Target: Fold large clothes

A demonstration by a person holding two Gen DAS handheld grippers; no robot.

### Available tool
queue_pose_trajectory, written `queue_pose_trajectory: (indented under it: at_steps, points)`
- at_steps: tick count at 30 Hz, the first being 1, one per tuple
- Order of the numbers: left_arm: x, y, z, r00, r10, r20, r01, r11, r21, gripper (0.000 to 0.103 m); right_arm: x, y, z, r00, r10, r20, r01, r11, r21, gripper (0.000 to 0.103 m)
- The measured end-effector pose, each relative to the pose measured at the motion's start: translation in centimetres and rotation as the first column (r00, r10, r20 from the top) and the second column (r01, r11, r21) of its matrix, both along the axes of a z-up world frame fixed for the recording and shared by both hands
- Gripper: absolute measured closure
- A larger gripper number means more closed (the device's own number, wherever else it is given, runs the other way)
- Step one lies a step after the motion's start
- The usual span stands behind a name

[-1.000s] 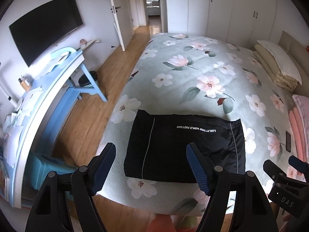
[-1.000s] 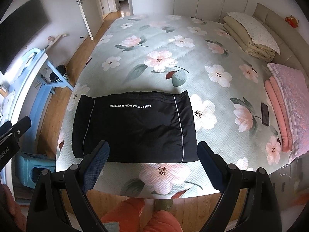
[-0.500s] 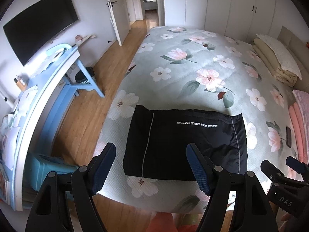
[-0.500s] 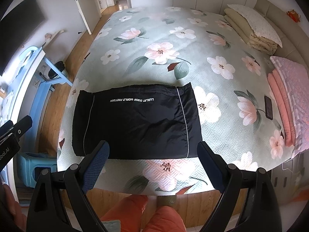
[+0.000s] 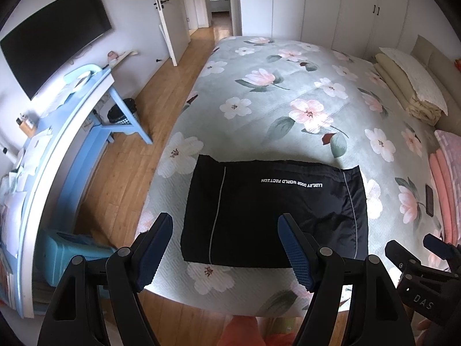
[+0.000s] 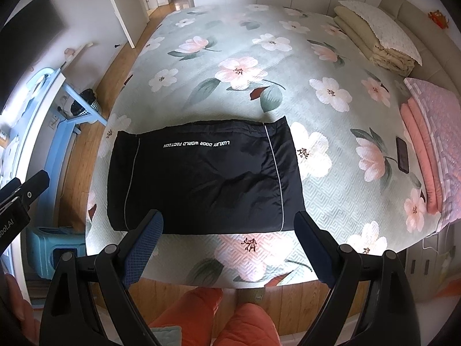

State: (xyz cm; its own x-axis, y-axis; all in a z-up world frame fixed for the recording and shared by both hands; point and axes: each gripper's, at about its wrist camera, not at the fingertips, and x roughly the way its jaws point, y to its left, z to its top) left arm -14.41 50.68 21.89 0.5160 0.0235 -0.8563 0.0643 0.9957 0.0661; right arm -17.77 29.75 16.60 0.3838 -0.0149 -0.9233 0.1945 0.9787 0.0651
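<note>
A wide bed [image 5: 288,109] with a pale green floral quilt fills the room over a wooden plank floor [image 5: 121,173]. White wardrobe doors [image 5: 354,8] line the far wall. A black television [image 5: 54,54] hangs on the left wall above a light blue desk [image 5: 66,121]. A white door [image 5: 170,11] stands open onto a corridor. Folded bedding [image 6: 374,37] lies at the bed's right edge.

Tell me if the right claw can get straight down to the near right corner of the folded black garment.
Probably yes. The right claw hangs open and empty above the bed's near edge, and nothing lies between it and the black garment; the dark phone sits well off to the side.
</note>
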Motion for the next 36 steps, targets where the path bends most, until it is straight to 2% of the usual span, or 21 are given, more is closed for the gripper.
queue_pose_trajectory:
  at_steps: [27, 36]
  points:
    - [0.9, 0.3, -0.2, 1.000, -0.006, 0.003, 0.006, 1.000, 0.019, 0.026, 0.6, 0.4, -1.1, 1.000, -0.013, -0.026, 0.013, 1.000, 0.014, 0.010]
    - [1.7, 0.4, -0.4, 0.999, -0.033, 0.012, 0.032, 0.999, 0.035, 0.026, 0.7, 0.3, -1.4, 0.999, -0.029, -0.037, 0.030, 0.999, 0.018, 0.010]
